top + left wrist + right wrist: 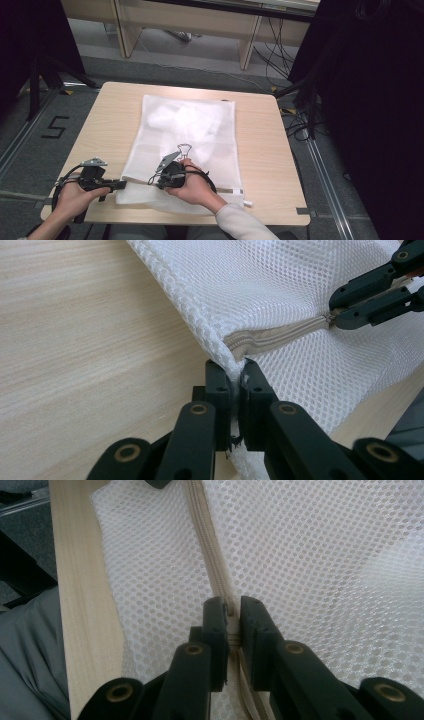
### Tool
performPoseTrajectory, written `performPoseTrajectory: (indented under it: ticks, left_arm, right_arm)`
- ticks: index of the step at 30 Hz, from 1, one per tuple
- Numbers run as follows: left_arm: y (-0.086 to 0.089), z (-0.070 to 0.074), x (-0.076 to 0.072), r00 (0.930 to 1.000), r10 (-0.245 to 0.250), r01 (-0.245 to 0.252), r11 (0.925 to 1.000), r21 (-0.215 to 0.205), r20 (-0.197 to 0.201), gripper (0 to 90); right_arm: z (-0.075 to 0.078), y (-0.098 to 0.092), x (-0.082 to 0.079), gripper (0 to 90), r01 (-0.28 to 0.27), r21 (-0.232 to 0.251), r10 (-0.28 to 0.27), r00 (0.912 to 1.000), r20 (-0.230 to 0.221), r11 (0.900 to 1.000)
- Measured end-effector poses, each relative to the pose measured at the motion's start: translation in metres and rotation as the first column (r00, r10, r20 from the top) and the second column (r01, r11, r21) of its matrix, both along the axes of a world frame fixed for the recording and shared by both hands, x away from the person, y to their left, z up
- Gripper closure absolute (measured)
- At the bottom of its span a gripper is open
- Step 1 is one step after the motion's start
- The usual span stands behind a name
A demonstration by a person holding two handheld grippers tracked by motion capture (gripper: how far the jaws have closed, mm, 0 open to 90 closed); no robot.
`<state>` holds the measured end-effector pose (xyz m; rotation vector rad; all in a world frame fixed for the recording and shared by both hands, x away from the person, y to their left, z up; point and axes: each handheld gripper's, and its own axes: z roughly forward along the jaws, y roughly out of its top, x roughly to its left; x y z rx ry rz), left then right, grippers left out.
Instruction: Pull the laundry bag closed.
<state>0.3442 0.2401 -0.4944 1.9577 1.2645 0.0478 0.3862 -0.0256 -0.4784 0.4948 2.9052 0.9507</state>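
A white mesh laundry bag [200, 150] lies flat on the wooden table [265, 145], with a white garment [182, 119] inside its far half. A beige zipper [280, 336] runs along the bag's near edge. My left gripper [122, 184] is shut on the bag's near-left corner; in the left gripper view its jaws [234, 371] pinch the mesh just past the zipper's end. A short way to the right, my right gripper [152, 181] is shut on the zipper [207, 555]; its jaws [231, 607] clamp what looks like the slider. The right gripper [340, 315] also appears in the left gripper view.
The table's near edge [200, 217] lies just behind both hands. The zipper's far end [240, 191] reaches the bag's near-right corner. Black stands [45, 75] and dark drapes [370, 100] flank the table. Cables [300, 125] lie on the floor at right.
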Motion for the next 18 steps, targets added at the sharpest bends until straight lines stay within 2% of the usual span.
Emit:
performPoseTrajectory:
  ticks: [1, 2, 3, 5, 6, 18]
  left_arm:
    - [0.0026, 0.0003, 0.0004, 0.9997, -0.026, 0.025, 0.9993, 0.027, 0.003, 84.6]
    - [0.0018, -0.0008, 0.0002, 0.9998, -0.016, 0.016, 0.9997, 0.016, 0.015, 84.6]
    - [-0.0012, -0.0012, -0.0003, 0.9998, 0.013, -0.013, 0.9999, -0.010, 0.016, 84.6]
    - [0.0001, -0.0011, -0.0001, 0.9999, 0.003, -0.003, 1.0000, 0.001, 0.016, 84.6]
    - [-0.0012, -0.0015, -0.0004, 0.9998, 0.015, -0.015, 0.9998, -0.014, 0.016, 84.6]
    - [-0.0017, -0.0017, -0.0005, 0.9998, 0.015, -0.015, 0.9997, -0.017, 0.015, 84.6]
  right_arm:
    - [-0.0001, -0.0002, -0.0001, 82.7, -0.002, -0.004, 0.002, 1.0000, 0.004, 1.000]
    - [-0.0002, -0.0004, -0.0001, 82.7, -0.002, -0.002, 0.002, 1.0000, 0.002, 1.000]
    - [0.0001, -0.0010, 0.0002, 82.7, -0.004, -0.004, 0.004, 1.0000, 0.004, 1.000]
    - [-0.0002, -0.0012, -0.0003, 82.7, -0.002, -0.005, 0.002, 1.0000, 0.002, 1.000]
    - [0.0001, -0.0019, -0.0001, 82.7, -0.004, -0.005, 0.004, 1.0000, -0.001, 1.000]
    - [0.0003, -0.0036, -0.0009, 82.7, -0.001, -0.002, 0.001, 1.0000, -0.005, 1.000]
